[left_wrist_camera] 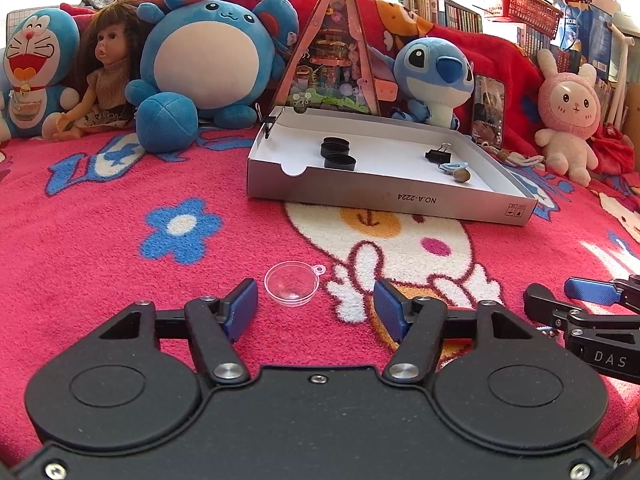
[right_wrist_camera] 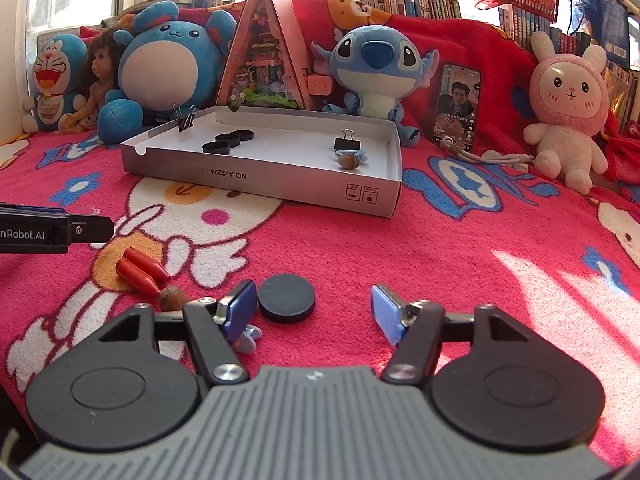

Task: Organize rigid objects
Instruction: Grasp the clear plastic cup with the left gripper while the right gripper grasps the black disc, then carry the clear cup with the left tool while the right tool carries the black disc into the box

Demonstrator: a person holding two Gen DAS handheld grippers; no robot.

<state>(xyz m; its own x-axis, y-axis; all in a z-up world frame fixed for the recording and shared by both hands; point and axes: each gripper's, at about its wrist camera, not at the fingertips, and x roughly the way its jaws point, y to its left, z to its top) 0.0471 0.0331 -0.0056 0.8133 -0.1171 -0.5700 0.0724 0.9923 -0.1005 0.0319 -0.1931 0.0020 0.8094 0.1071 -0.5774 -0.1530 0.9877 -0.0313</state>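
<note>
- Black disc (right_wrist_camera: 286, 298) lies flat on the red blanket (right_wrist_camera: 400, 260), between the spread fingers of the right claw (right_wrist_camera: 314, 307). It sits close to the left finger and well apart from the right one, and neither pad presses on it.
- Centre the right claw first, I think, so that both pads meet the rim of the disc together. If not, the near finger may push it sideways over the soft pile.
- Keep the fingertips low, because the disc is thin and the pads could close above it.
- Clear dome (left_wrist_camera: 291, 282) with a small loop lies just ahead of the left claw (left_wrist_camera: 316, 307), whose fingers are also spread and hold nothing. It is nearer to the left finger, so the same centring is needed.
- This dome looks smooth and light, so a slow, gentle closing is probably better, or it may pop out.
- Beside the right claw lie two red bullet-shaped pieces (right_wrist_camera: 141, 271) and an acorn-like piece (right_wrist_camera: 173, 297). A small blue-grey thing is partly hidden under the left finger, and I cannot tell what it is.
- Further away stands the open cardboard box (right_wrist_camera: 280, 188), which looks like the goal. Inside it are three black discs (right_wrist_camera: 228, 142), a binder clip (right_wrist_camera: 347, 143) and a brown nut (right_wrist_camera: 346, 161).
- Put the disc near its group at the left of the box, and lift it over the front wall.
</note>
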